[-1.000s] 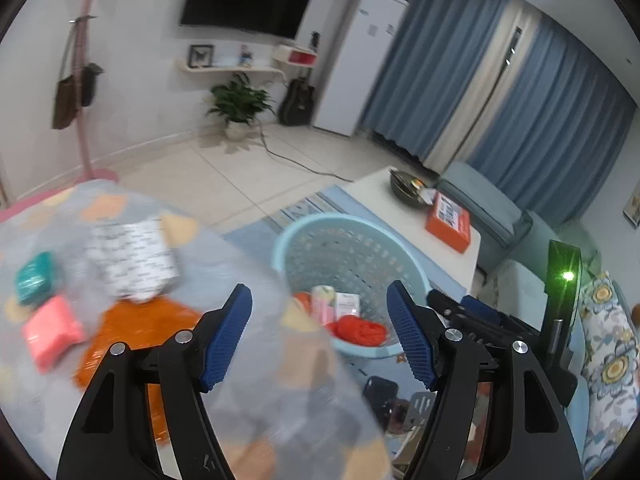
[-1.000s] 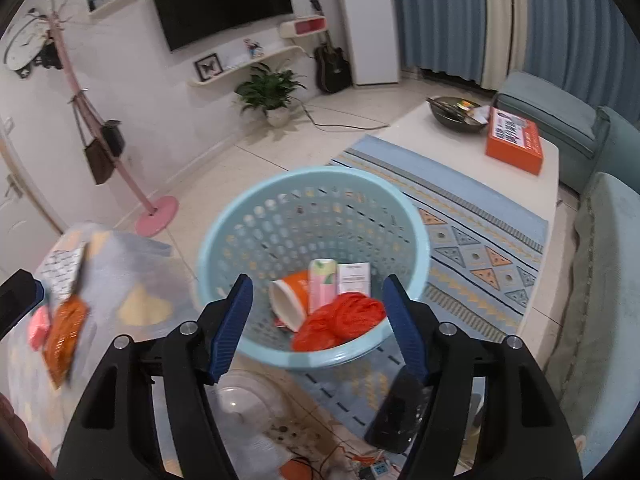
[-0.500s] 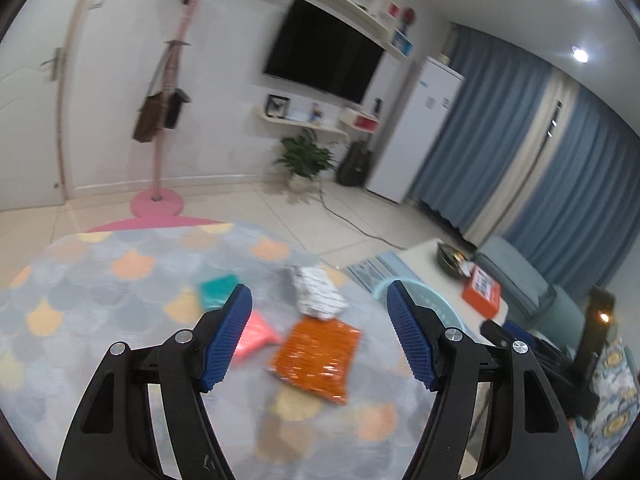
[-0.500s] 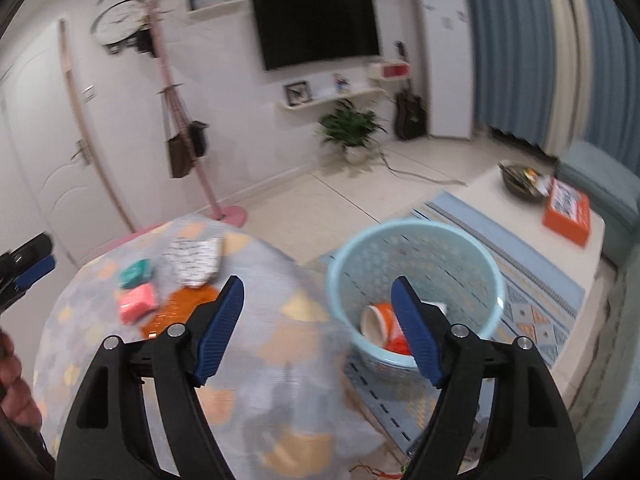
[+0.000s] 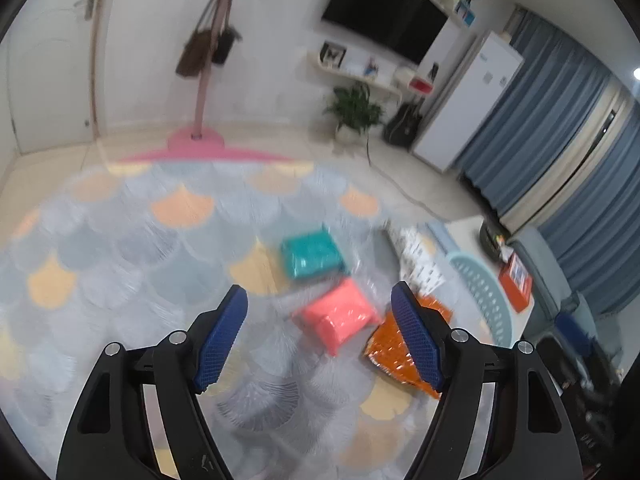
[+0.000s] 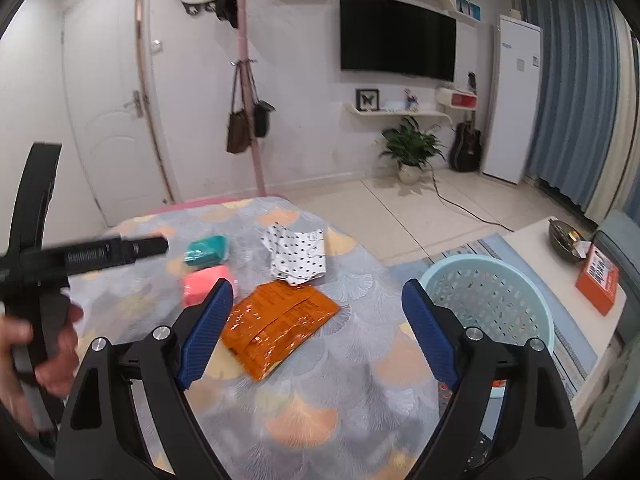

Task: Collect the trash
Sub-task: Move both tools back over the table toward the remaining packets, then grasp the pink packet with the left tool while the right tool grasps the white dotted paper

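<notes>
Right wrist view: right gripper point(image 6: 316, 320) above the desk point(image 6: 320, 412), jaws apart and opening, nothing clamped between them, only the orange foil packet point(image 6: 278, 326) lying flat on the scale-patterned cloth below the gap. Just behind the orange packet, a crumpled white wrapper with black dots point(image 6: 298, 256); left of the orange packet, a pink packet point(image 6: 200, 286), partly hidden by the left blue pad; beyond the pink one, a teal packet point(image 6: 206, 252). Right of the orange packet and off the desk edge, a pale blue perforated basket point(image 6: 486, 304) on the rug. Far left of the orange packet, a hand point(image 6: 48, 344) gripping a black handle.

Left wrist view, blurred: left gripper point(image 5: 320, 332) over the same desk point(image 5: 120, 240), jaws apart and opening, empty. Pink packet point(image 5: 340, 320) seen between the pads, lying on the cloth; teal packet point(image 5: 314, 252) just beyond it; orange foil packet point(image 5: 390, 350) right of the pink one, partly behind the right pad; basket point(image 5: 484, 292) farther right.
</notes>
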Demonstrator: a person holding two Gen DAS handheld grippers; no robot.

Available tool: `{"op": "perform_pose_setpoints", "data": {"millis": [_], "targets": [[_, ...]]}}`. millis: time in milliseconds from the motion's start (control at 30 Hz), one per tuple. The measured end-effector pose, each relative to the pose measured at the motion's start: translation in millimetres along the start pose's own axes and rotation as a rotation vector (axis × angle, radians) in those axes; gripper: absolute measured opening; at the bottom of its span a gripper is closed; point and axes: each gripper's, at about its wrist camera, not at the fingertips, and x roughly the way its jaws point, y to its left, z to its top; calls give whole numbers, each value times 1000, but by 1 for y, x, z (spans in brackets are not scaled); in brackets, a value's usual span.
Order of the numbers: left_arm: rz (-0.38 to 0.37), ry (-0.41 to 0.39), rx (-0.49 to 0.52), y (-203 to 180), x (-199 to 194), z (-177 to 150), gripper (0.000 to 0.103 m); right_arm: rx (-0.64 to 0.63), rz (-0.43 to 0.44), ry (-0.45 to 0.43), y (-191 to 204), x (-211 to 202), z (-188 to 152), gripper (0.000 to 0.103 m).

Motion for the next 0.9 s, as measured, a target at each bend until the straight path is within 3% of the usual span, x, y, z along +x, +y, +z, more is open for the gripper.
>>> {"op": "perform_pose_setpoints", "data": {"millis": [300, 433, 500, 567, 700, 900], "targets": [[-1, 60, 43, 1, 45, -14, 71, 44, 53, 95, -7, 55, 23, 82], [35, 25, 93, -5, 47, -17, 65, 27, 66, 126, 5, 84, 26, 82], [28, 13, 123, -10, 46, -21, 52, 16, 66, 137, 9, 94, 27, 82], [17, 11, 136, -14, 46, -22, 47, 8, 73, 148, 13, 105, 28, 82], [49, -30, 167, -19, 38, -26, 44, 7, 76, 166, 18, 122, 27, 82], [37, -85, 110, -10, 20, -25, 44, 20, 69, 199, 19, 145, 22, 82]]}}
